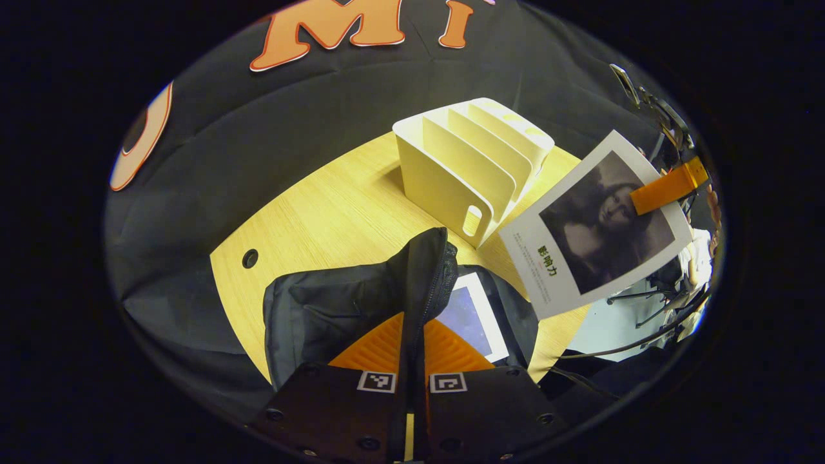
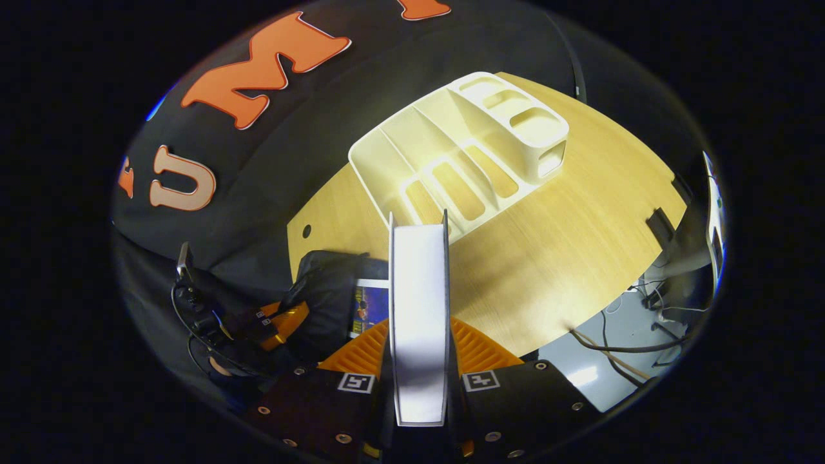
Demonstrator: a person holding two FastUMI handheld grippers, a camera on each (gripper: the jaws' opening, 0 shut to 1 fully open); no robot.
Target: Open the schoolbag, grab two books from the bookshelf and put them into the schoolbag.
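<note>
Both tongs clamped, book above the bag

Left tongs (image 1: 412, 309) pinch the schoolbag (image 1: 335, 309) flap; right tongs (image 2: 419, 361) grip a book (image 2: 419, 309) edge-on, beside the schoolbag, bookshelf (image 2: 464, 148) beyond.

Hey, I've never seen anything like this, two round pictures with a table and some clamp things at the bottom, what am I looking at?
A person holds a pair of handheld tongs in each hand, and a camera rides on each, so each round picture looks forward along one pair.

In the left gripper view, the left tongs pinch the raised flap of a black schoolbag lying on a wooden table. One book already lies in the bag. An empty white bookshelf stands behind.

In the right gripper view, the right tongs grip a second book edge-on above the table. The left view shows its cover.
</note>
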